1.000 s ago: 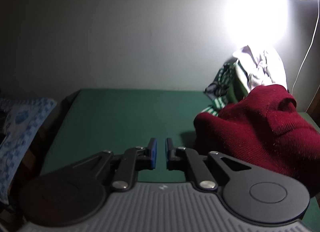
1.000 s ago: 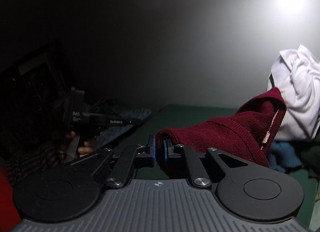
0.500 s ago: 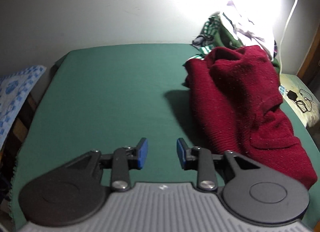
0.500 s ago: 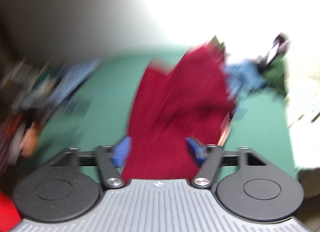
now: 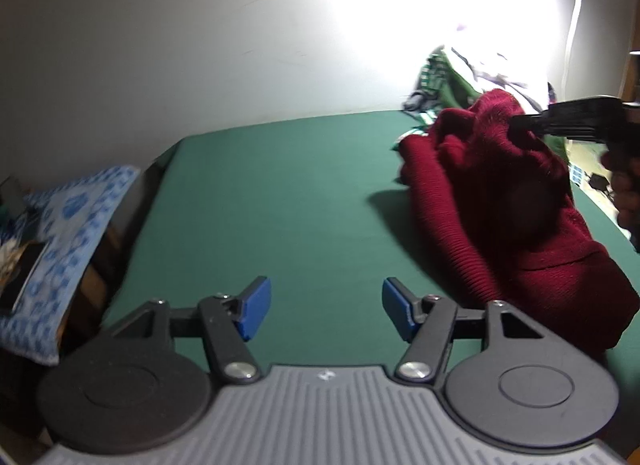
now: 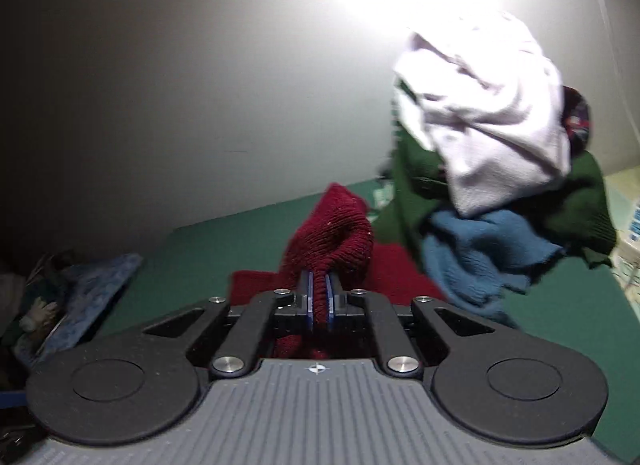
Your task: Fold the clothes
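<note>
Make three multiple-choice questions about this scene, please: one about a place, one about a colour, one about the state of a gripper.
1. Where does the pile of clothes lie on the green surface?
A. at the far right, by the wall
B. at the near left corner
C. in the middle

2. What colour is the sweater that is being handled?
A. yellow
B. dark red
C. black

3. How is the left gripper now?
A. shut on the sweater
B. shut on a blue cloth
C. open, holding nothing

Answers:
1 A: in both views the pile sits far right against the wall.
2 B: the knit is dark red in both views.
3 C: the blue pads stand wide apart over bare green surface; it is the right gripper that pinches the sweater.
</note>
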`<state>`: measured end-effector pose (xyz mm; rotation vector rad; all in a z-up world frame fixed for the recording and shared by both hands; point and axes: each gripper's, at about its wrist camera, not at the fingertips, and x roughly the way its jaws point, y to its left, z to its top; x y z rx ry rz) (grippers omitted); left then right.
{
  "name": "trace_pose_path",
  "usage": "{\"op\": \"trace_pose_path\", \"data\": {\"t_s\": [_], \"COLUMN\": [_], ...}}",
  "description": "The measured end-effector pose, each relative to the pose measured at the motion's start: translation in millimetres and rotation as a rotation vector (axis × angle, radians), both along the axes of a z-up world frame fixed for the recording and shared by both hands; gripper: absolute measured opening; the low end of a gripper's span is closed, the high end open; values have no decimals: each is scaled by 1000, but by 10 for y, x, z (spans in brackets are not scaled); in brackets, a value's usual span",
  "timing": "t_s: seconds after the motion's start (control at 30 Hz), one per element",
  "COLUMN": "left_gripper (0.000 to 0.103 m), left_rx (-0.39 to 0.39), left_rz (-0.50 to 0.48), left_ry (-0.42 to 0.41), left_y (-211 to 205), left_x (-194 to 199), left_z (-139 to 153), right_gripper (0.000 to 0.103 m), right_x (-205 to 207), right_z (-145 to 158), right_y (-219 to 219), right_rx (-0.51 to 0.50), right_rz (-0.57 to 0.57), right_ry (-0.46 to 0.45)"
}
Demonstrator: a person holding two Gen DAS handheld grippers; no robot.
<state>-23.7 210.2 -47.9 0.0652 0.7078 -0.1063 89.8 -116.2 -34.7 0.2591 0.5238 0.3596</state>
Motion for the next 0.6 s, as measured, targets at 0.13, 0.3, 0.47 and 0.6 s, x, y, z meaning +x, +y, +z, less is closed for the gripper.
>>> {"op": "trace_pose_path", "data": {"t_s": [0.13, 0.3, 0.47, 0.6], "left_gripper": [71, 91, 90, 94], "left_rx": [-66, -125, -197, -175], "left_rz": [24, 26, -53, -169], "left_ry": [20, 11, 121, 159], "left_y": [263, 484, 298, -103], "left_x": [-88, -240, -133, -12], "left_z": [82, 143, -97, -303], "right_gripper": [5, 5, 5, 12], "right_x": [-605, -1399, -1700, -1941], "right_z": [26, -346, -347, -347], "right_y": [724, 1291, 1106, 958], "right_rx": [-73, -175, -209, -237], "right_rz": [299, 571, 532, 500], "right_ry": [2, 83, 80, 77]}}
